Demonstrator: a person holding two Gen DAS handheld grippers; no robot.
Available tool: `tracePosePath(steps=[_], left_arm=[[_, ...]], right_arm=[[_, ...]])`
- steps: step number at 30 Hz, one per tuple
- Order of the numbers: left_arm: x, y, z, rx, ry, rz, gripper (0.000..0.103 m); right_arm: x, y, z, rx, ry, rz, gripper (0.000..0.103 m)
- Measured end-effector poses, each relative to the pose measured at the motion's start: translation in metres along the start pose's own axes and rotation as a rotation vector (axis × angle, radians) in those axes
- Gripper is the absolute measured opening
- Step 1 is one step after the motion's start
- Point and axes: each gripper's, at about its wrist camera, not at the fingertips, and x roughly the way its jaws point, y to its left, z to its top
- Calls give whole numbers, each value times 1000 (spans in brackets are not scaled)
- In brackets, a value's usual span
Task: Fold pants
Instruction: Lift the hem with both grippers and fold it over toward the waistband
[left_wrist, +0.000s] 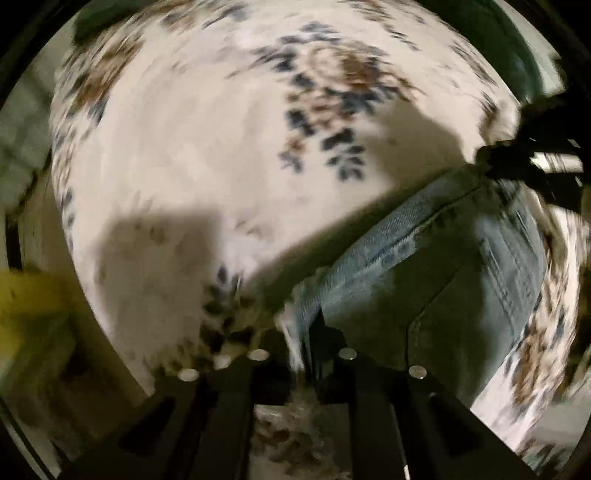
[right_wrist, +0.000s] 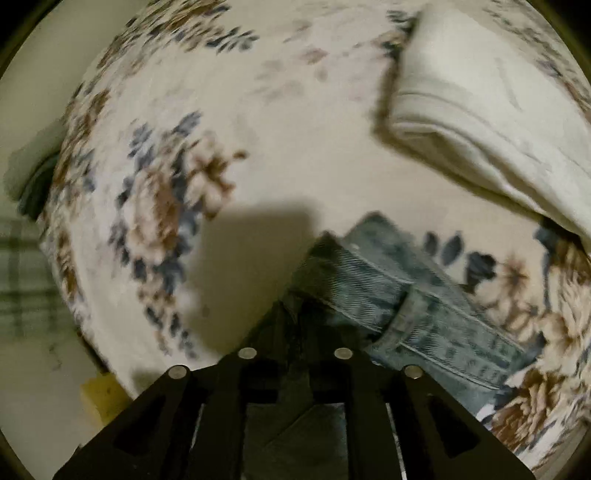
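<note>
Light blue denim pants (left_wrist: 424, 266) hang stretched between my two grippers above a floral bedspread (left_wrist: 184, 147). My left gripper (left_wrist: 301, 350) is shut on a frayed hem end of the pants. My right gripper (right_wrist: 295, 343) is shut on the other end of the pants (right_wrist: 388, 291), where a seam and belt loop show. The right gripper also shows in the left wrist view (left_wrist: 532, 162) at the far end of the denim. Both views are motion-blurred.
A folded cream garment (right_wrist: 480, 122) lies on the bedspread (right_wrist: 295, 129) at the upper right. The bed edge curves at the left of both views, with floor and a yellow object (right_wrist: 99, 395) below it.
</note>
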Motion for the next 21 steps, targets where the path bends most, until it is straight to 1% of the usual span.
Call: tracePosePath(steps=[1,2,3,4,5,6,7,9,10,11,12,13,14,16,17,18,19,21], left_arm=[[-4,7,-5,-50,-1,-13,25],[-7,10,-7,-71,-6,-19,45],[-15,14,-11,-107,-17,-21,79],[-21,15,-16,-128,-29,-14,92],[-29,16,-21,-149,-49,-11,96],[-36,16,-27,-172,-61,-21,96],[-43,15,-34,-199,-63,-38,96],[-52,10,-53,-273,-46,-100,96],[-53,8,-65,-320,-31,-148,96],[-53,0,-74,-358,-19,-183,96],[-50,-9,-90,-413,4,-234,96],[-41,-18,-105,-474,39,-288,96],[-33,-25,-111,-513,64,-317,96],[-7,-31,-135,-656,131,-378,96],[0,-32,-141,-704,135,-396,96],[12,-30,-150,-791,133,-419,96],[18,-29,-154,-839,132,-431,96],[28,-24,-159,-941,100,-458,96]], right_arm=[[-6,-1,-4,-15,18,50,47],[-12,-3,-9,-25,24,87,64],[-24,-8,-17,-38,14,111,75],[-31,-12,-23,-47,7,119,80],[-39,-17,-31,-57,2,131,89],[-46,-28,-39,-59,2,142,99],[-55,-44,-52,-54,1,149,102],[-62,-66,-67,-52,6,147,103],[-66,-83,-78,-53,14,137,103],[-68,-97,-86,-51,19,137,103],[-68,-107,-90,-45,22,138,103],[-69,-122,-97,-33,24,139,103],[-69,-136,-102,-21,24,149,103],[-61,-160,-108,2,25,174,103],[-56,-165,-108,12,28,185,103],[-50,-175,-110,22,39,213,103],[-45,-181,-111,30,45,234,103],[-34,-190,-110,45,52,285,103]])
